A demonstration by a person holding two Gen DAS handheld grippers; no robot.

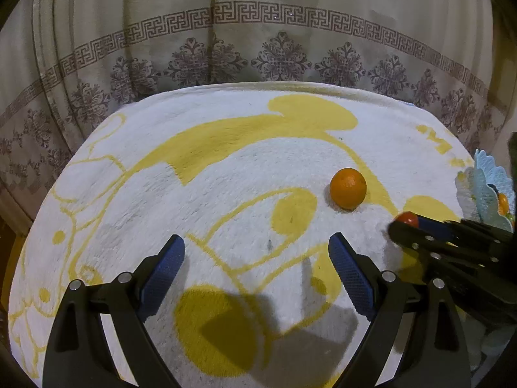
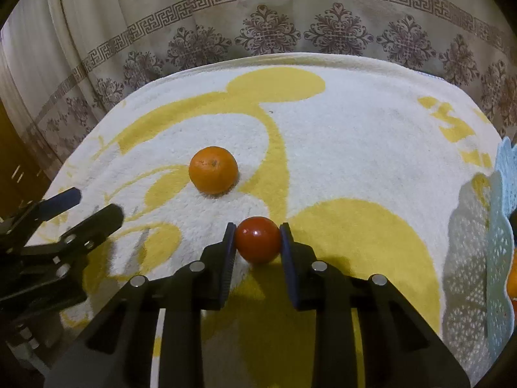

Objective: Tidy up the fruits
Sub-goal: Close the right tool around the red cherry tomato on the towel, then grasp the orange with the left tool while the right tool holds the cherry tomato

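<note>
A small red fruit (image 2: 258,240) rests on the white and yellow towel, and my right gripper (image 2: 258,241) is shut on it, one pad pressing each side. The same red fruit (image 1: 407,218) shows at the right gripper's tips in the left wrist view. An orange (image 2: 213,169) lies on the towel beyond it and to the left, apart from both grippers. My left gripper (image 1: 257,252) hovers open over the towel with nothing between its fingers; the orange (image 1: 348,188) sits ahead of its right finger.
A light blue lacy basket (image 2: 499,245) stands at the towel's right edge with orange fruit inside; the same basket (image 1: 484,190) is seen in the left wrist view. A patterned curtain (image 2: 268,29) hangs behind the towel-covered surface (image 1: 226,174).
</note>
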